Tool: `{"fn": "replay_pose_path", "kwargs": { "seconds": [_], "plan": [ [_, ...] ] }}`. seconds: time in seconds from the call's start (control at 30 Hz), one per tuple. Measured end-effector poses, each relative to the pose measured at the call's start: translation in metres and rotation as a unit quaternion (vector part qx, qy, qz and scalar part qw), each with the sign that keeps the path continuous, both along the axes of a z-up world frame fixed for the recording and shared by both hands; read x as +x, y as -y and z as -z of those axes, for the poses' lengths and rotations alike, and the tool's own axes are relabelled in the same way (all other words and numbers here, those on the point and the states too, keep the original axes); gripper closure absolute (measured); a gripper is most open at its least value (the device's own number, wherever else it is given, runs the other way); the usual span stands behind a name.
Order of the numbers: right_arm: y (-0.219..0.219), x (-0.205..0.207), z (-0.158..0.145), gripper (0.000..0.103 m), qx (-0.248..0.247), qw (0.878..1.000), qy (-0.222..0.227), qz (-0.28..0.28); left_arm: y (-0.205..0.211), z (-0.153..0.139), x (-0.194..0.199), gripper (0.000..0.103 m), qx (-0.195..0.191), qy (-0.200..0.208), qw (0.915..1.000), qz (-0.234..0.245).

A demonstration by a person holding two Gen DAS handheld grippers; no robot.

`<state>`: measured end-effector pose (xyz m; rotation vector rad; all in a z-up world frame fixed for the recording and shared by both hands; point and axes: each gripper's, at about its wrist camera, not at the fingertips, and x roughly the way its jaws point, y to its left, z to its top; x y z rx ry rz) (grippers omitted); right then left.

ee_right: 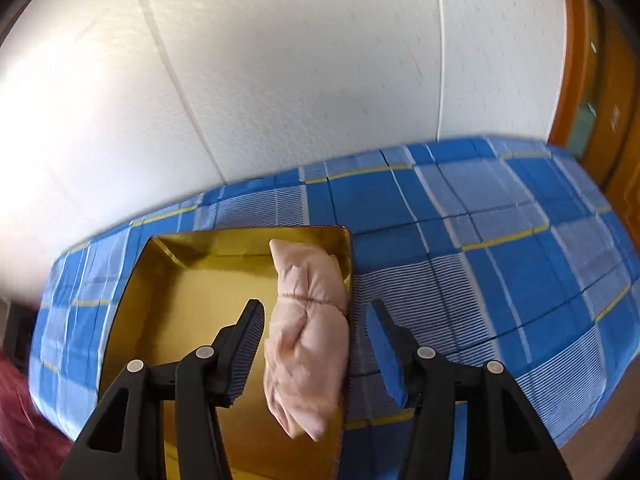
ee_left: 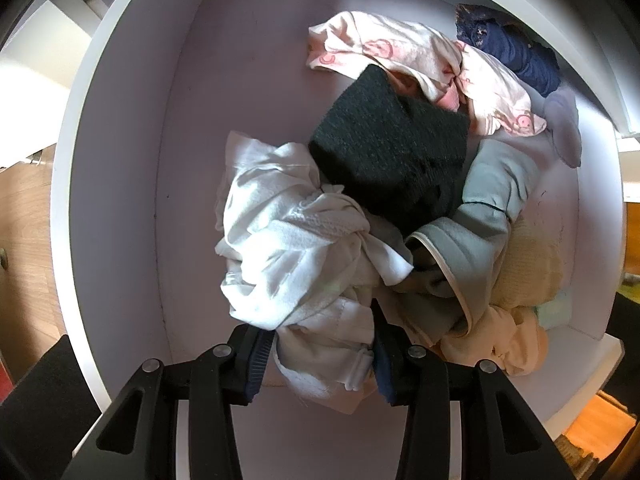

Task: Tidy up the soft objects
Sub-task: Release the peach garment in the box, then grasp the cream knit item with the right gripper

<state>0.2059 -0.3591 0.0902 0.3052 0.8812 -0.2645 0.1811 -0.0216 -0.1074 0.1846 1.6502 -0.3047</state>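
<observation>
White drawer [ee_left: 120,200] under left gripper [ee_left: 316,364], wood floor at left edge. Fingers clamped on white cloth [ee_left: 288,240], near end of cloth tucked between pads. Pile beside it: dark knit piece [ee_left: 392,152] on top, pink-print cloth [ee_left: 420,60], navy item [ee_left: 516,52], grey garment [ee_left: 480,220], cream knit [ee_left: 528,260], peach cloth [ee_left: 492,340]; lower layers hidden.

Right view: white textured wall [ee_right: 280,60], bed with blue plaid sheet [ee_right: 480,220], gold tin box [ee_right: 192,300] on it. Rolled pink bundle [ee_right: 308,332] lies inside against box's right wall. Right gripper [ee_right: 316,348] above it, fingers apart and opening, not touching bundle. Motion blur; box's near end cut off by gripper.
</observation>
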Motion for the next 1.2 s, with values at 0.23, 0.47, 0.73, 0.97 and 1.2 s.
{"fn": "replay_pose_path", "kwargs": {
  "seconds": [0.23, 0.47, 0.73, 0.97, 1.2],
  "plan": [
    [-0.02, -0.066, 0.007, 0.049, -0.029, 0.997, 0.011, -0.065, -0.001, -0.003, -0.002, 0.059, 0.0, 0.003, 1.0, -0.002],
    [-0.031, -0.14, 0.031, 0.049, 0.002, 0.995, 0.019, -0.1, -0.007, -0.005, -0.003, 0.059, 0.001, 0.009, 1.0, -0.003],
    [-0.055, -0.196, 0.094, 0.049, 0.038, 0.986, -0.022, -0.164, -0.007, -0.007, -0.005, 0.059, 0.003, 0.013, 0.9999, -0.002],
    [-0.101, -0.208, 0.184, 0.049, 0.059, 0.956, -0.166, -0.234, -0.011, -0.007, -0.008, 0.059, 0.005, 0.014, 0.9999, -0.003],
    [-0.136, -0.195, 0.252, 0.049, 0.039, 0.926, -0.263, -0.267, -0.008, -0.004, -0.01, 0.059, 0.007, 0.015, 0.9999, -0.002]
  ]
}}
